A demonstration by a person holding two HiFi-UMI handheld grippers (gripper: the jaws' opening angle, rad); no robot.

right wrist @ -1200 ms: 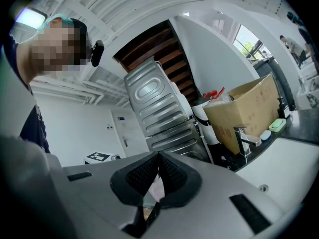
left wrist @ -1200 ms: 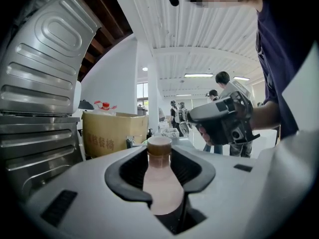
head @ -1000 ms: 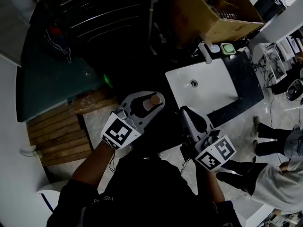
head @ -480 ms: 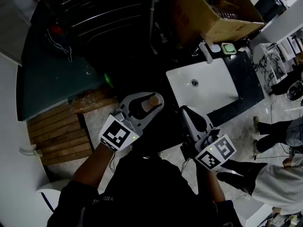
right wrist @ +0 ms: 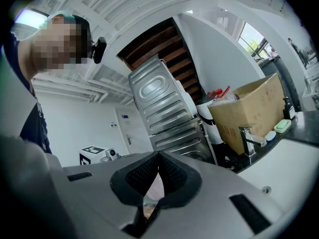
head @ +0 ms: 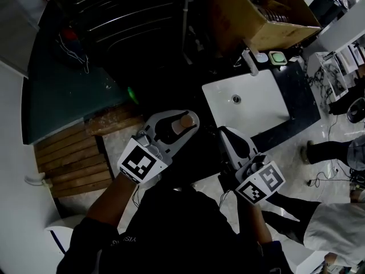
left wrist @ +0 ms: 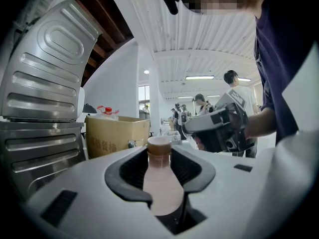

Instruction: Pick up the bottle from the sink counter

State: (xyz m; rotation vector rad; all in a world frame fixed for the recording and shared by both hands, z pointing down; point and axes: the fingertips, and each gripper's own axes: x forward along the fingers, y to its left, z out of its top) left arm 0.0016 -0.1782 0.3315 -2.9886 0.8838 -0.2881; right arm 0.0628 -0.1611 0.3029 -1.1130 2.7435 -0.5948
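a: what had changed beside the sink (head: 259,113)?
b: nothing in that last second. the left gripper (head: 181,119), left of the sink, stayed clamped on the bottle (left wrist: 160,178), upright and off the counter.
a: and the right gripper (right wrist: 158,157)?
b: pinched together, empty, near the sink's front. i judged the pickup done.

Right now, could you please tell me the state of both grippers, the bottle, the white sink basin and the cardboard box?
Left gripper: shut on the bottle.
Pinkish bottle with a tan cap: capped, upright between the left jaws, held clear of the counter.
Right gripper: shut, nothing held.
White rectangular sink basin: empty.
Brown cardboard box: open at the top, with things inside.
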